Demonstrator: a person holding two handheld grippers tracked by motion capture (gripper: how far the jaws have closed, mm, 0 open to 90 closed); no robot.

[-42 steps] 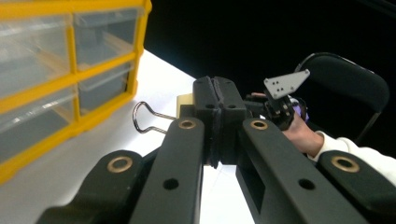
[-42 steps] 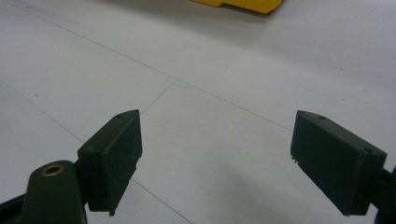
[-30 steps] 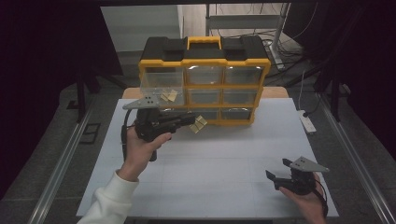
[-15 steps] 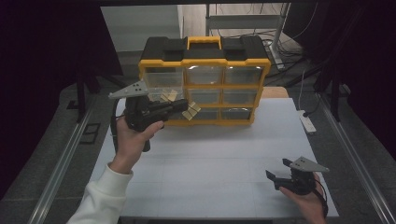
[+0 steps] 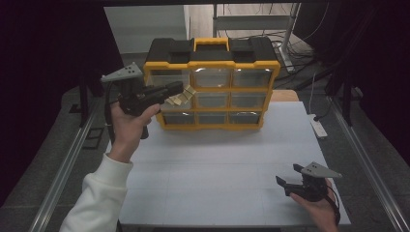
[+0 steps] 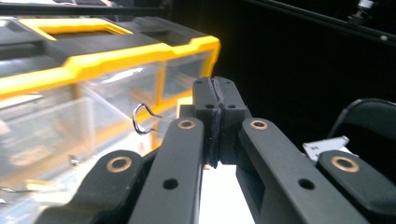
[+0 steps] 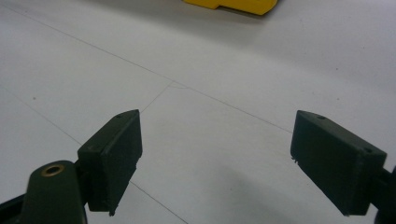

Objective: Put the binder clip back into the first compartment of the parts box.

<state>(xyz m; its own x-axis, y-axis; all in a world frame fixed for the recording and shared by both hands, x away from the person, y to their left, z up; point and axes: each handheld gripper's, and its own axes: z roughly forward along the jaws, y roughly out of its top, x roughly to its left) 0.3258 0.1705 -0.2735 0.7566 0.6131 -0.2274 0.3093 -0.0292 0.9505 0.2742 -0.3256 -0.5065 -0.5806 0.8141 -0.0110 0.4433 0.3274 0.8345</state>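
A yellow and black drawer organizer [image 5: 212, 64] with clear drawers stands at the back of the white table [image 5: 217, 164]. My left gripper [image 5: 180, 88] is raised in front of its upper left drawers, and a small tan clip [image 5: 182, 98] hangs at its tip. In the left gripper view the pads [image 6: 215, 93] are pressed together, and a thin wire loop [image 6: 142, 119] sticks out beside them, with the organizer [image 6: 93, 60] close behind. My right gripper [image 5: 288, 175] rests low at the table's front right, jaws open and nothing between them [image 7: 233, 154].
A black handle recess [image 5: 211, 46] tops the organizer. A white power strip [image 5: 317, 126] lies off the table's right edge. Metal rails [image 5: 63, 169] run along both sides. A shelf frame and cables [image 5: 270, 24] stand behind. The organizer's yellow corner [image 7: 233, 4] is far ahead of the right gripper.
My left gripper has risen with the small clip from the organizer's bottom row to its upper drawers and moved a little left. The right gripper has stayed put.
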